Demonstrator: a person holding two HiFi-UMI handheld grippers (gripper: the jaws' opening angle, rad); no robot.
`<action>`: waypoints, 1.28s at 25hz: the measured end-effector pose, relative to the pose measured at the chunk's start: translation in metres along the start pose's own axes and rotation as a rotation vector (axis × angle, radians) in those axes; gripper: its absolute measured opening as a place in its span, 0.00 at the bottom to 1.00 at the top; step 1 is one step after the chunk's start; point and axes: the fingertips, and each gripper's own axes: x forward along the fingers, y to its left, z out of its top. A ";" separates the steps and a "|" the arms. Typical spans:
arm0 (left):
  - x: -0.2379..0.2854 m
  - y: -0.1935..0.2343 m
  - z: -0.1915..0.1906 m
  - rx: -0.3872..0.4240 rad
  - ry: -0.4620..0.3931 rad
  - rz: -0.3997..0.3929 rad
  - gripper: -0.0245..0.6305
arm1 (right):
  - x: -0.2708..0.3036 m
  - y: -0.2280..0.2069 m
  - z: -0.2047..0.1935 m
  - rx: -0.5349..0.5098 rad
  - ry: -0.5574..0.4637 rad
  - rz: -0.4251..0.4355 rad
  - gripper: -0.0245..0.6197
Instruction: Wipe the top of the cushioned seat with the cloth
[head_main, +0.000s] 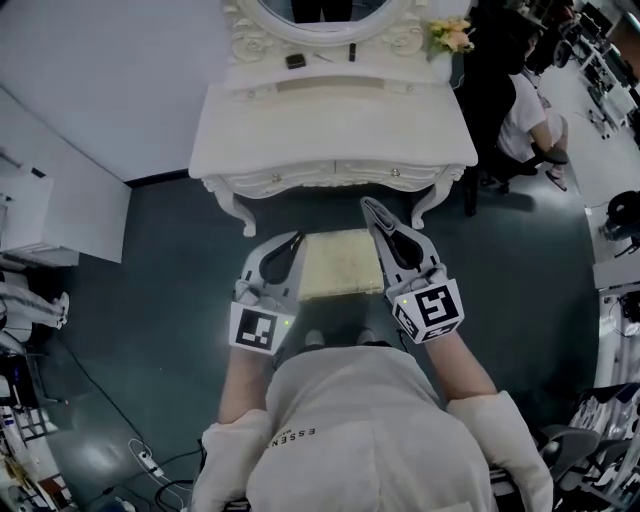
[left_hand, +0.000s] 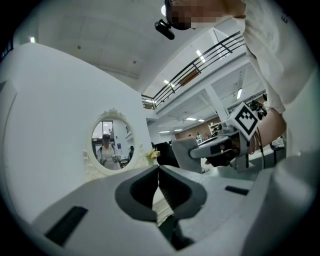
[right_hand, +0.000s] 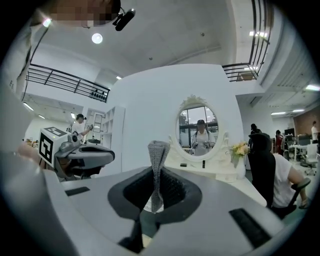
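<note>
The cream cushioned seat stands on the dark floor just in front of the vanity, between my two grippers. My right gripper is held over the seat's right edge, shut on a grey cloth. In the right gripper view the cloth sticks up as a narrow folded strip between the closed pads of that gripper. My left gripper hovers at the seat's left edge. Its jaws meet with nothing between them, and a sliver of the seat shows below.
A white carved vanity table with an oval mirror stands right behind the seat, with flowers and small dark items on it. A person sits at the right. White shelving is at the left, and cables lie on the floor.
</note>
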 end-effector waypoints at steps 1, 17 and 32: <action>0.000 0.001 0.004 -0.004 -0.009 0.004 0.04 | 0.001 0.001 0.003 -0.006 -0.007 0.003 0.08; -0.001 -0.009 0.012 -0.004 -0.021 -0.009 0.04 | -0.005 0.006 0.009 -0.032 -0.031 -0.007 0.08; -0.008 -0.019 0.016 -0.026 -0.038 -0.001 0.04 | -0.016 0.011 0.002 -0.018 -0.020 -0.010 0.08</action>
